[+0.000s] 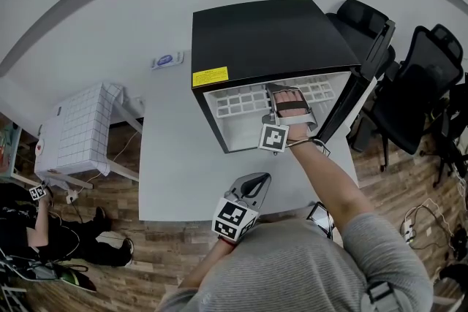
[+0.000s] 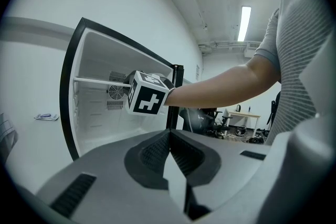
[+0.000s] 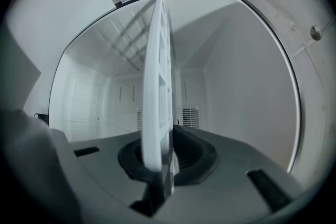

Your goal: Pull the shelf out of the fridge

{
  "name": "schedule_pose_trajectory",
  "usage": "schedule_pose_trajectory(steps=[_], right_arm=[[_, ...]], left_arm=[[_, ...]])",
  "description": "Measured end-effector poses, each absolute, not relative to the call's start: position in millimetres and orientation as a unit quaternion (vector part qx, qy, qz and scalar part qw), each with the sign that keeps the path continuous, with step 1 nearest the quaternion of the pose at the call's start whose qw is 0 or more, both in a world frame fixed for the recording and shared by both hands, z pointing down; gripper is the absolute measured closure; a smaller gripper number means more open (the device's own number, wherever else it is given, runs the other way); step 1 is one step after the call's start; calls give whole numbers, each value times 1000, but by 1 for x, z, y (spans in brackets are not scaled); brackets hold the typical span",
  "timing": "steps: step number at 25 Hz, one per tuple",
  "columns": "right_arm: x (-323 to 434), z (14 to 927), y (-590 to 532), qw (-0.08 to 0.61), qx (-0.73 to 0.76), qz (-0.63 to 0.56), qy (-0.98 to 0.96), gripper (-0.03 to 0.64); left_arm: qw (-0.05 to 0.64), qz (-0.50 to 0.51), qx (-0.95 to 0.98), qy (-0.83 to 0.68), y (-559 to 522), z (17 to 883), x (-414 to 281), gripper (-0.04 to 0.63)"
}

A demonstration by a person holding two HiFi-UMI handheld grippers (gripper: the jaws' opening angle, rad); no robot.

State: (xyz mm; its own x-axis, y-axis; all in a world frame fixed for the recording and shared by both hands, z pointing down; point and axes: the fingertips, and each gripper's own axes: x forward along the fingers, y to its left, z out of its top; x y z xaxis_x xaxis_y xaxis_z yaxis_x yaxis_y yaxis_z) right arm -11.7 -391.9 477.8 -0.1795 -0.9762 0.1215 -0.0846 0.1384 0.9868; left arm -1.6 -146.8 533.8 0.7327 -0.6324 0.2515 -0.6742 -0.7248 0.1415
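The right gripper (image 3: 157, 168) has its fingers clenched on the front edge of the white slatted plastic shelf (image 3: 157, 81). The shelf seems mostly inside the black mini fridge (image 1: 270, 33), so the pull remains. The left gripper (image 2: 170, 152) is clenched and empty.

Bright ceiling strip light (image 2: 244, 23); fisheye bending; dark corners; blurred foreground

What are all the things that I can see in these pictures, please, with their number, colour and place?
fridge: one, black, white inside, on the table, door open
shelf: one, white, inside the fridge
table: one, white, under the fridge
chairs: two, black, right of the table
label: one, yellow, on the fridge's top
left hand-held gripper: one, grey, shut, empty, above the table's near edge
right hand-held gripper: one, grey, shut on the shelf
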Motion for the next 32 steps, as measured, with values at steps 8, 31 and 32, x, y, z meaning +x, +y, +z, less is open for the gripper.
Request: schedule_pose_trajectory(steps=[8, 31, 32], right_arm=[[-9, 479, -379, 463, 441, -487, -595, 584], [-7, 480, -360, 465, 446, -482, -594, 584], [-7, 480, -360, 466, 445, -480, -595, 584]], left_arm=[[110, 94, 925, -350, -140, 535, -1, 584], [102, 96, 930, -341, -124, 536, 0, 584], [103, 96, 930, -341, -123, 536, 0, 584]])
